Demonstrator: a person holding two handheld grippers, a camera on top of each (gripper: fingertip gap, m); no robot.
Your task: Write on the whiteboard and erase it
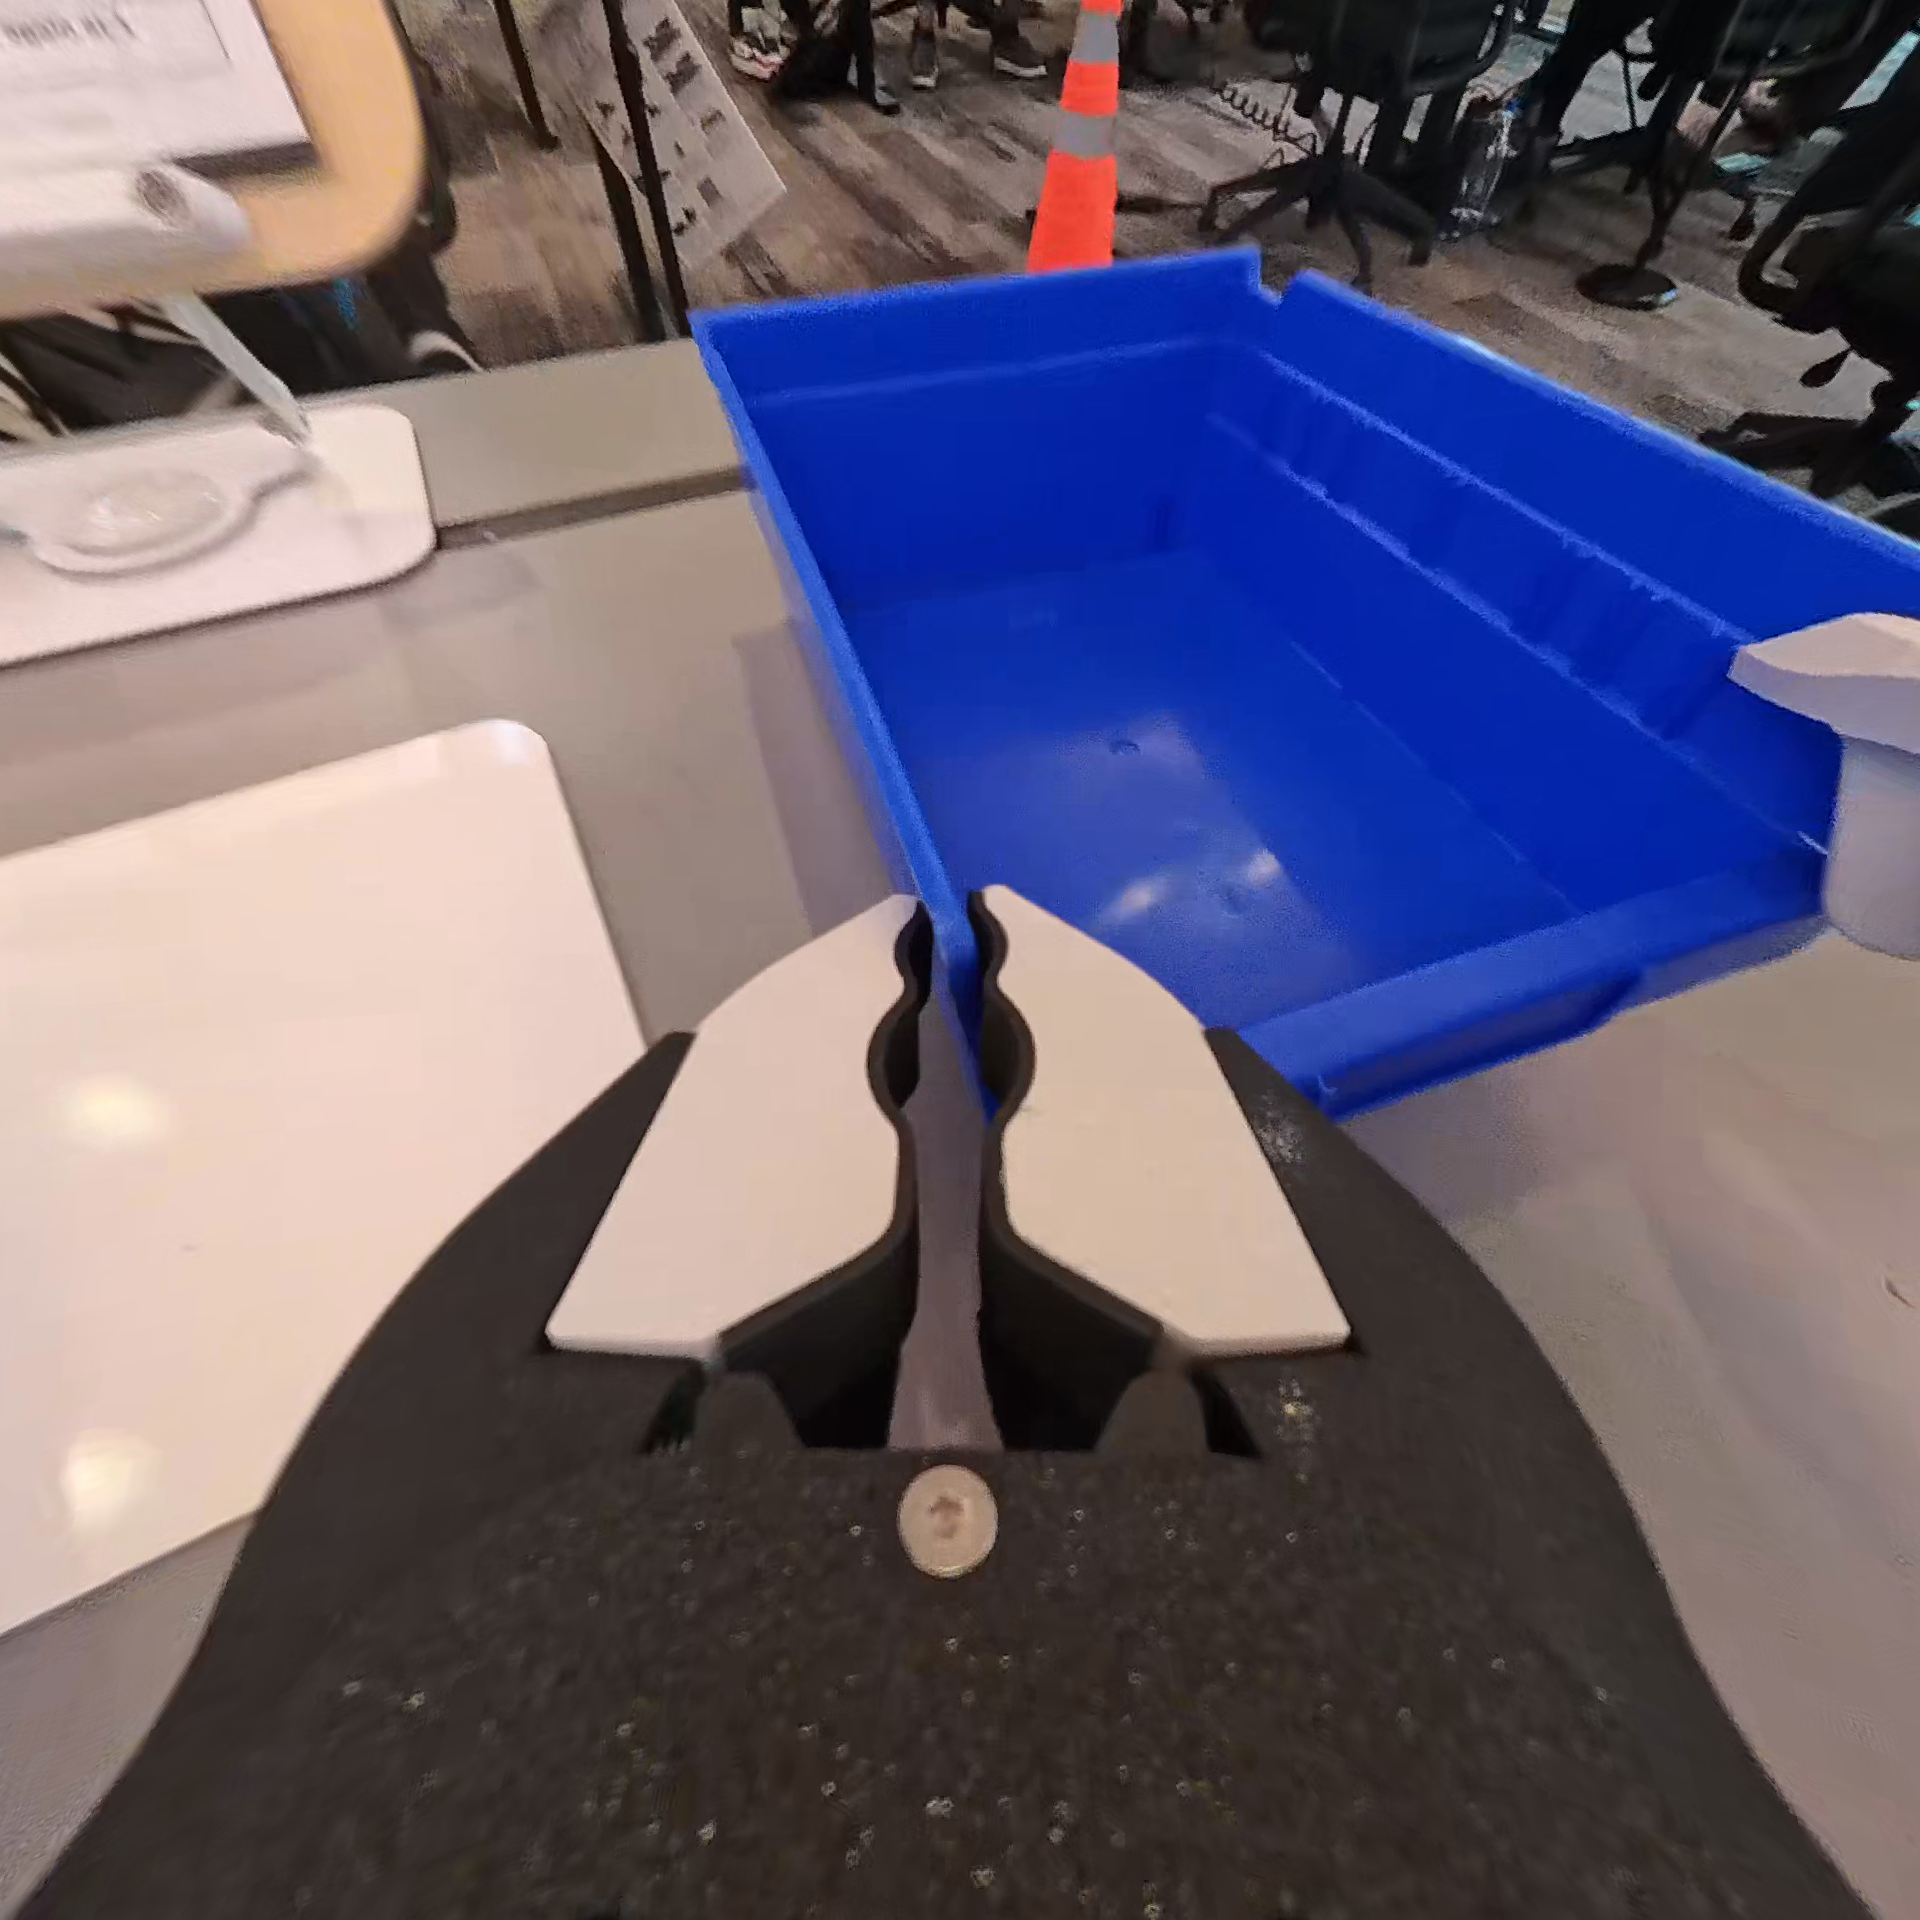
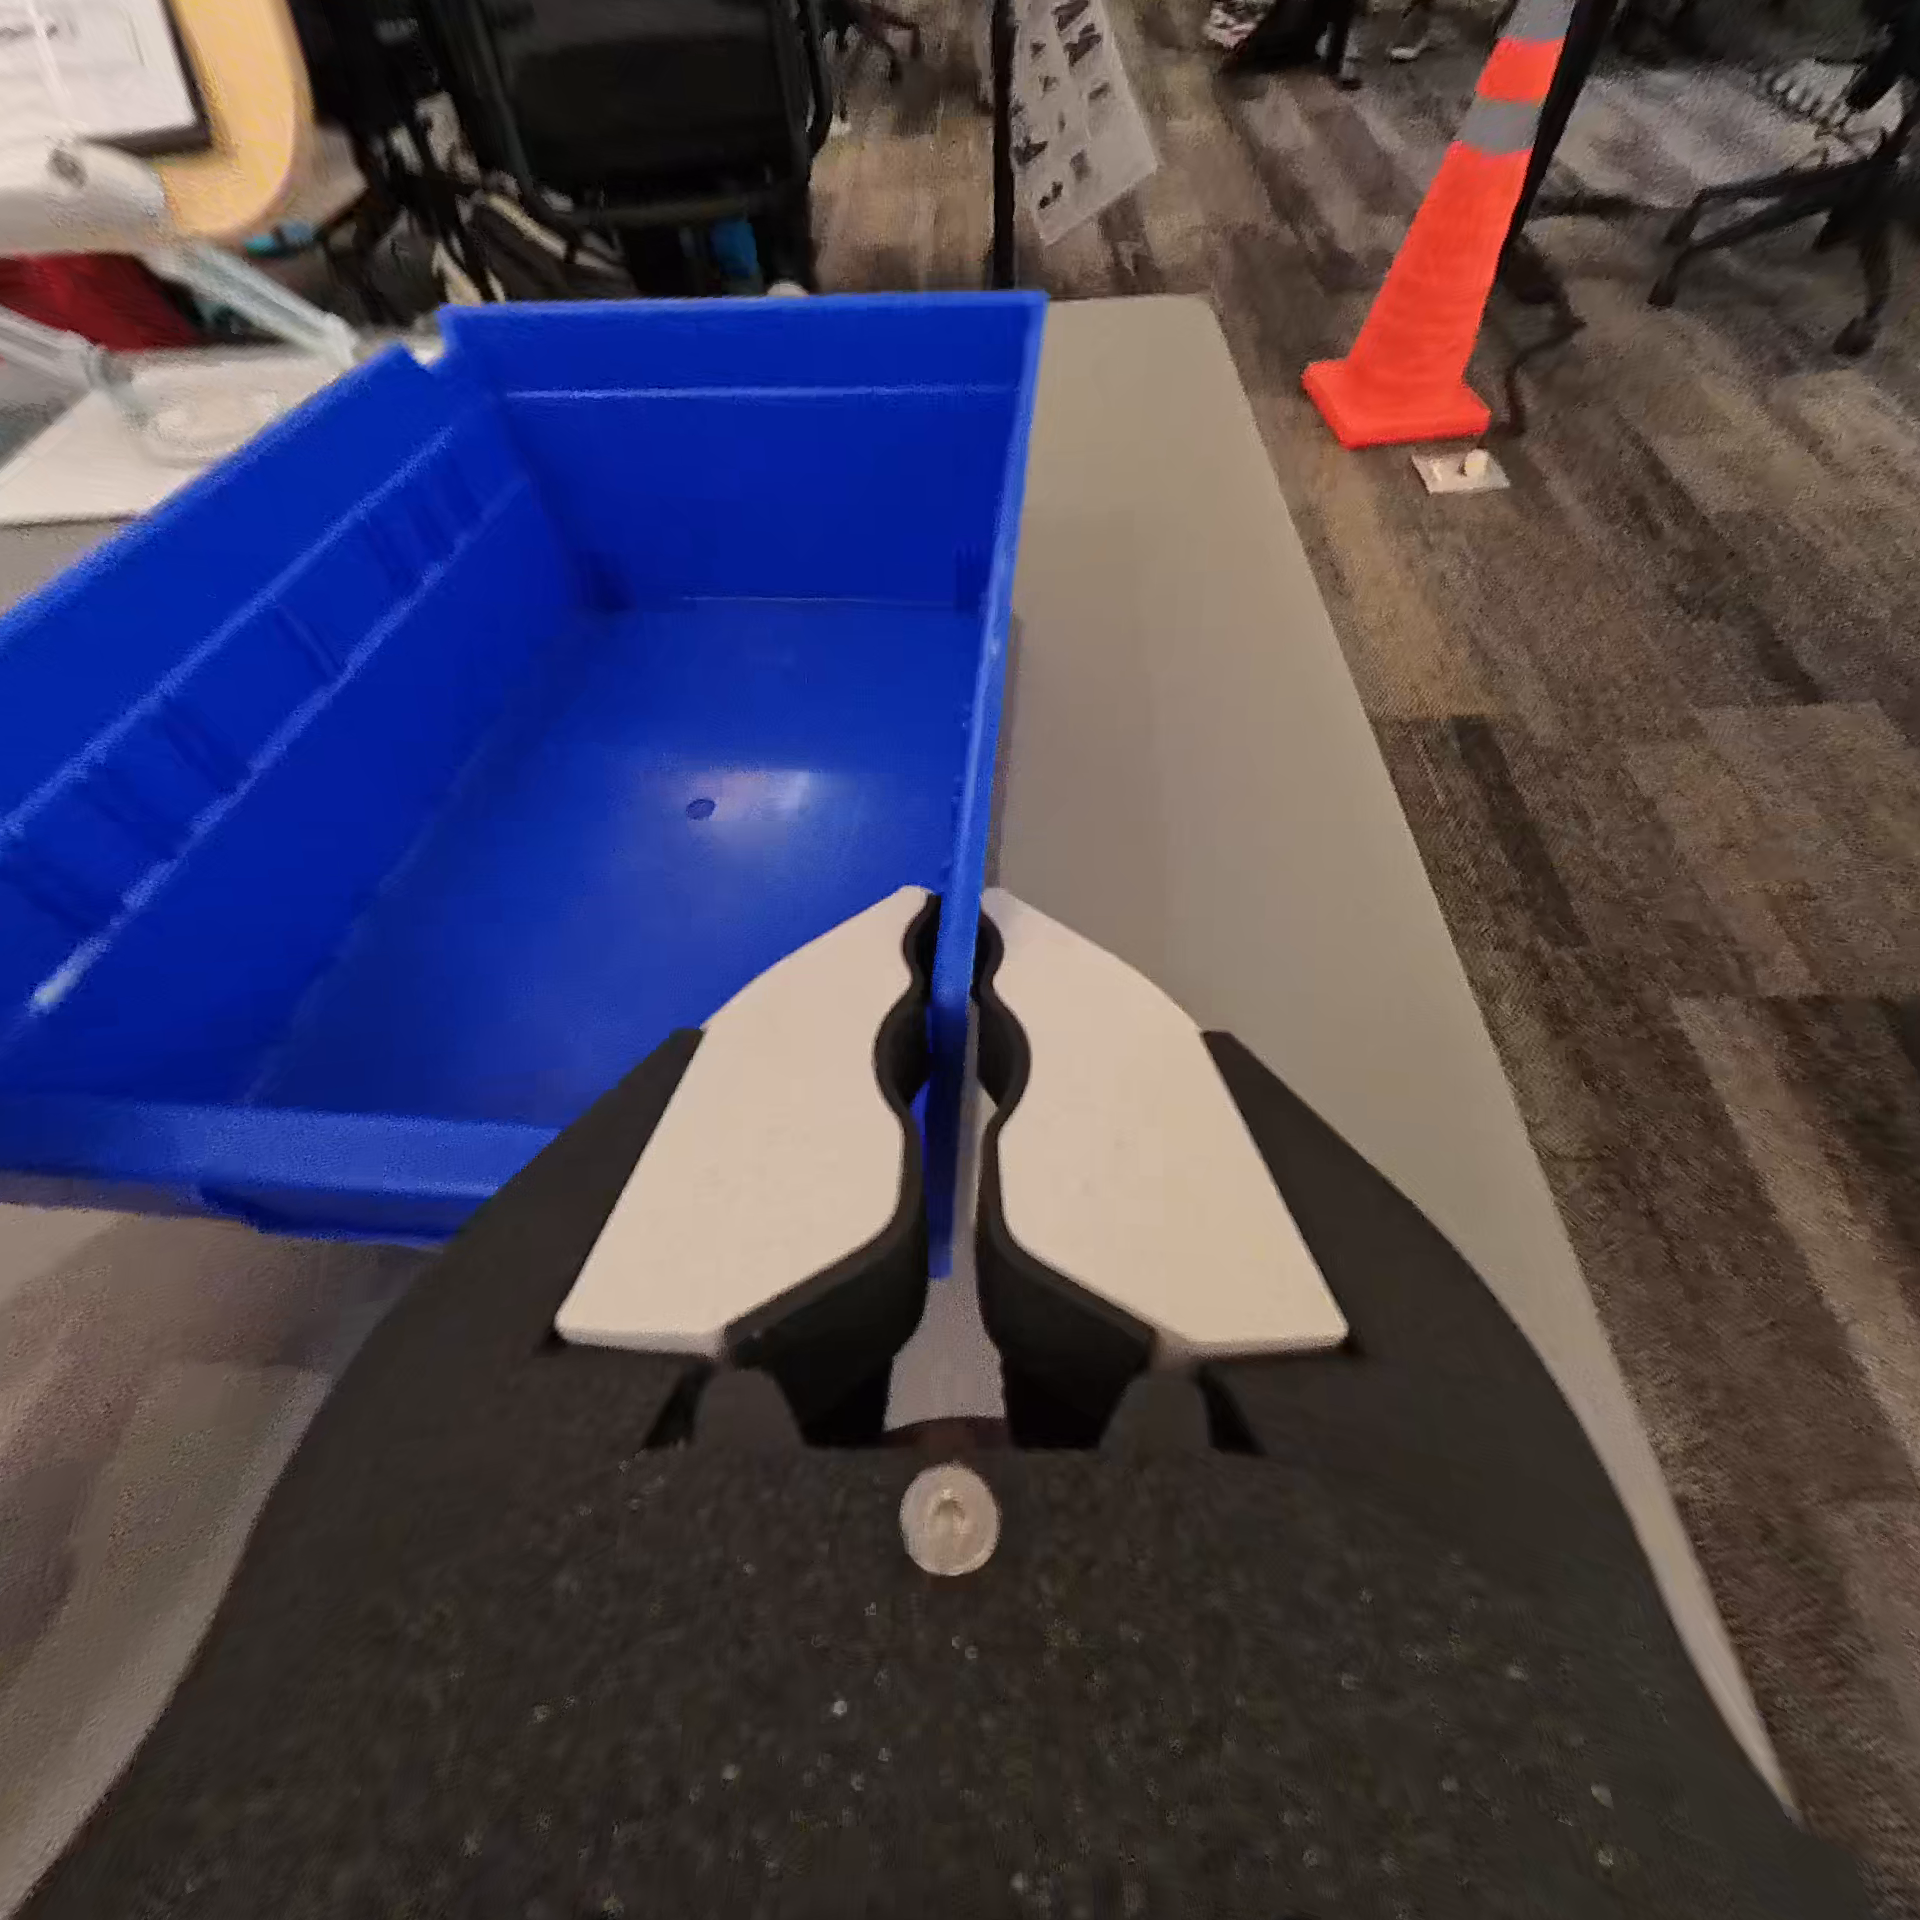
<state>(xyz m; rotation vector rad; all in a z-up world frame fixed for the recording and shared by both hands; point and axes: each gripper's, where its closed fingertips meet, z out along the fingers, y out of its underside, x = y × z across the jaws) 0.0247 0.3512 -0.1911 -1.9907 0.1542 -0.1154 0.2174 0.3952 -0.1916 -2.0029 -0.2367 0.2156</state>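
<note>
A white whiteboard (image 1: 260, 1091) lies flat on the grey table at the left of the left wrist view; its visible face is blank. An empty blue plastic bin (image 1: 1195, 644) stands to its right. My left gripper (image 1: 948, 914) is shut on the bin's left wall near the front corner. My right gripper (image 2: 956, 904) is shut on the right wall of the bin (image 2: 520, 779), and the blue wall runs between its fingers. One of the right gripper's fingers (image 1: 1839, 675) shows at the bin's right wall in the left wrist view. No marker or eraser is in view.
A white stand base with a clear dish (image 1: 208, 520) sits on the table behind the whiteboard. The table's right edge (image 2: 1403, 935) runs close beside the bin. An orange cone (image 2: 1444, 270) and office chairs (image 1: 1351, 156) stand on the floor beyond.
</note>
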